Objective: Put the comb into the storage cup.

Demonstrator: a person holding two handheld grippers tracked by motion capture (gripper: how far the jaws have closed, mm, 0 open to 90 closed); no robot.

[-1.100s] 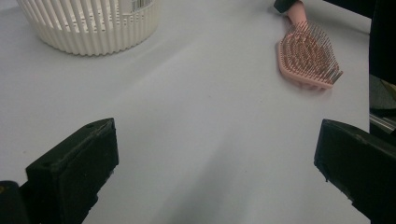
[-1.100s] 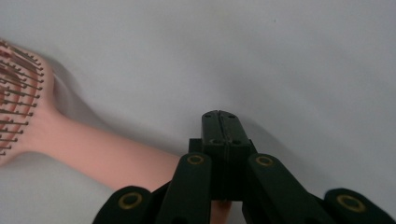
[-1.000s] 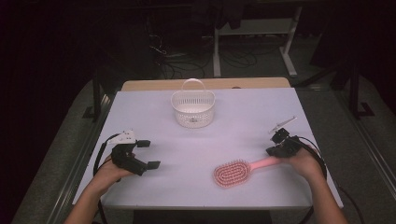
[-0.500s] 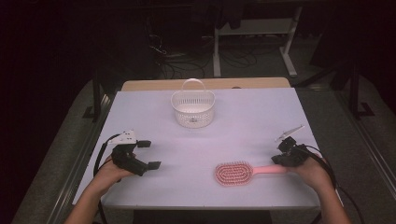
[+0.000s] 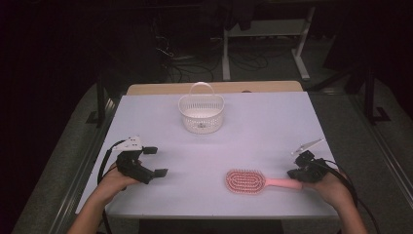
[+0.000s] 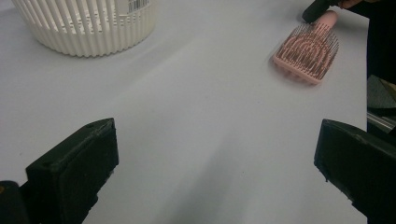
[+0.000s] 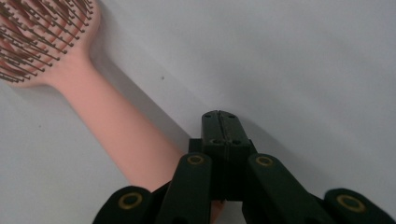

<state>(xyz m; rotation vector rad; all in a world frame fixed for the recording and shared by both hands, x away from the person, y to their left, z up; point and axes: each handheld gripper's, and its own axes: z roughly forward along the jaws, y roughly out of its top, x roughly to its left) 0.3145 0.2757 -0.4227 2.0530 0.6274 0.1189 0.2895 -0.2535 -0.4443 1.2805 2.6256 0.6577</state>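
A pink hairbrush point(image 5: 246, 181) lies bristles up near the table's front edge, handle pointing right. My right gripper point(image 5: 295, 172) sits at the end of that handle. In the right gripper view its jaws point(image 7: 219, 116) are pressed together with nothing between them, and the brush handle point(image 7: 116, 126) runs beside and under them on the left. My left gripper point(image 5: 156, 161) rests open at the front left; its own view shows bare table between the jaws point(image 6: 215, 135). The hairbrush point(image 6: 308, 51) lies far off at that view's upper right.
A white slatted basket point(image 5: 201, 114) with an upright handle stands at the back middle of the pale table point(image 5: 263, 131); the basket point(image 6: 84, 28) also appears at the upper left in the left gripper view. Dark floor, cables and desk legs lie beyond the table's far edge.
My right hand has shifted right and toward the front edge. The hairbrush has swung from a slant to lie along the front edge. The left gripper has stayed put.
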